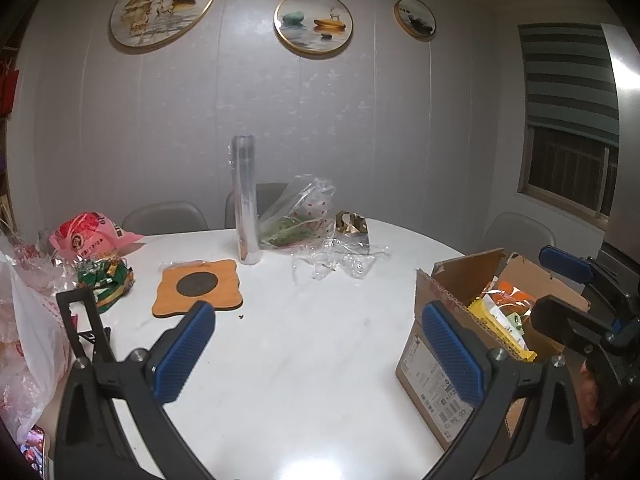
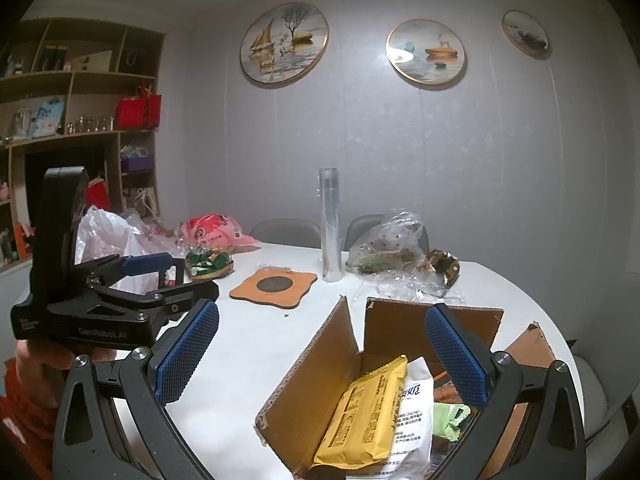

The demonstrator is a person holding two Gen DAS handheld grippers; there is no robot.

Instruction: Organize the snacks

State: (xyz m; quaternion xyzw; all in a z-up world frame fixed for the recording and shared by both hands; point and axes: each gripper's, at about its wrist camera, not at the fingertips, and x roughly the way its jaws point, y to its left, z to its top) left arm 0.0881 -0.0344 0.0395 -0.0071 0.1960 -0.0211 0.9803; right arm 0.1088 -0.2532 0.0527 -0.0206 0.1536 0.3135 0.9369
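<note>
Across the lower half of the left wrist view, the left gripper (image 1: 316,352) hangs over the bare white table (image 1: 304,380) with its jaws spread wide and nothing between the blue pads. At the right edge sits the cardboard box (image 1: 430,384), flaps up, with snack packets showing inside. The right gripper (image 1: 560,280) hovers just above the box's far side, also released. Towards the left edge lie the snacks not yet packed: a green candy bag (image 1: 106,280) and behind it a pink packet (image 1: 86,236). Mid-table stand a wooden coaster (image 1: 198,286), an upright foil roll (image 1: 246,200), and a clear plastic bag (image 1: 298,216) beside crumpled cellophane.

In the lower right of the right wrist view, the right gripper (image 2: 322,354) looks straight down into the box (image 2: 312,364), jaws parted and empty. Inside lie a yellow packet (image 2: 360,412) and a white packet (image 2: 414,412), with something pale green at the lower right. The left gripper (image 2: 160,268) shows at the left, near the candy bag (image 2: 210,264).

The risks I see: the standing flaps could catch a finger on the way in or out and drag the light box across the slick tabletop. A reach across the table could topple the tall roll. The loose candy bag may slump or spill if pinched at a thin edge.
</note>
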